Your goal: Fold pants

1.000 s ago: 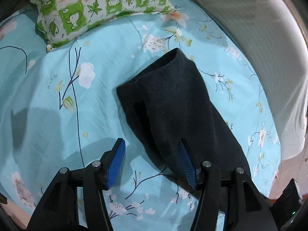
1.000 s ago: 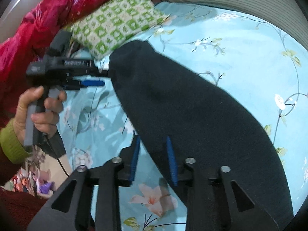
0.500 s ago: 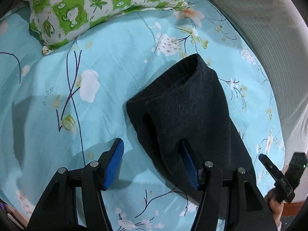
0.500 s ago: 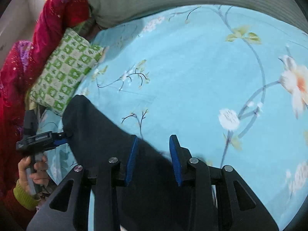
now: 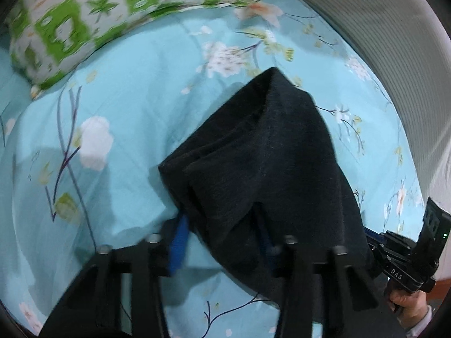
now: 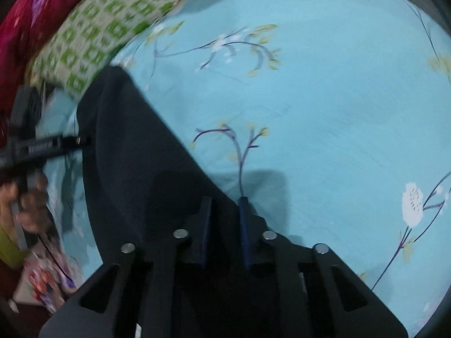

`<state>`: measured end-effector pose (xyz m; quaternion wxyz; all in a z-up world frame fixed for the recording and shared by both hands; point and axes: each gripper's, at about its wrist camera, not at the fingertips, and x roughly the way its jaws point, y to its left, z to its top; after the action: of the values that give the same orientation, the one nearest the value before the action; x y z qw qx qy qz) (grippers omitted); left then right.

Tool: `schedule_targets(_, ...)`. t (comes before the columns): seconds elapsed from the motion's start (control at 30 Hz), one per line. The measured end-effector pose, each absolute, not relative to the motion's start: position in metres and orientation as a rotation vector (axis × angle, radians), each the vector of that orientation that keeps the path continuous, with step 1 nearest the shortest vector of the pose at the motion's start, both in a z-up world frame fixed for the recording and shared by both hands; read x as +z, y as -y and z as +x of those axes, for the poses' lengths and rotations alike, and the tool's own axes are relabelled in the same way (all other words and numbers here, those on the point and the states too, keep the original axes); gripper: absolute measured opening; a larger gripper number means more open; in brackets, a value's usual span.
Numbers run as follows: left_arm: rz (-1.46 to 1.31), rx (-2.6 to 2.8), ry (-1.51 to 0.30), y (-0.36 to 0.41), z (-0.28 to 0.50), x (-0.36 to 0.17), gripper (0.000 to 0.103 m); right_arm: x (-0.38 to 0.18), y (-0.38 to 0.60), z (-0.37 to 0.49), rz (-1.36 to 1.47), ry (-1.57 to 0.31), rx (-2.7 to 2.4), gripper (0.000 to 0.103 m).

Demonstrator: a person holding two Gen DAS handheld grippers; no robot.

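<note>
Since the earlier frames both tongs have dropped closer to the bed and their jaws have just been closing, each with dark cloth between them. The left tongs point(image 5: 222, 239) are now narrowed onto a bunched end of the black pants point(image 5: 262, 163): one blue pad shows at the cloth's left edge, the other is buried in a fold, so the grip looks real, though motion blur keeps me from being sure how many layers are caught. The right tongs point(image 6: 224, 231) stand almost closed, pinching the pants' edge right where the cloth meets the sheet.

The pants lie as a long dark strip on the floral bed sheet point(image 5: 135, 118), stretched between the two tongs, with their far end near the green checked pillow point(image 5: 84, 19). In the right wrist view the left tongs' body is at the strip's left edge, held by the person's hand point(image 6: 25, 205); a red blanket point(image 6: 31, 19) is heaped behind the pillow.

The main risk, as I judge it, is a shallow bite. The right tongs hold only the very edge, and thick knit can slide out once lifted. If the left tongs have only the top layer, the lower one will sag and the fold will come out crooked. Either pair may also have nipped the sheet beneath, which would drag it up too. Uneven lifting would twist the strip.
</note>
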<state>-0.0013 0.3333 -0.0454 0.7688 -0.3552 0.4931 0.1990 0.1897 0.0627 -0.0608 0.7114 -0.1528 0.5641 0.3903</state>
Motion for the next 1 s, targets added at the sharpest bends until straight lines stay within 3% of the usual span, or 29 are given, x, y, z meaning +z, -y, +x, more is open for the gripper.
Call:
schedule_targets(0.1,-0.764,0.389,-1.016,-0.330,-0.006,-0.032,0.013,-0.043,-0.066,0.175,-0.411,-1.177,0.862,0.011)
schedule_targets(0.3,-0.748,0.300,-0.830,-0.314,-0.043,0.031,0.011,0.019,-0.040,0.162,-0.326,-0.990,0.831,0.009)
schedule_targets(0.47,-0.737,0.265,-0.787,-0.309,-0.057,0.056,0.011,0.027,-0.038,0.160,-0.330,-0.919,0.788,0.009)
schedule_targets(1.0,-0.509,0.322,-0.947,-0.330,-0.016,-0.011,0.012,-0.027,-0.075,0.177,-0.453,-0.943,0.702,0.008)
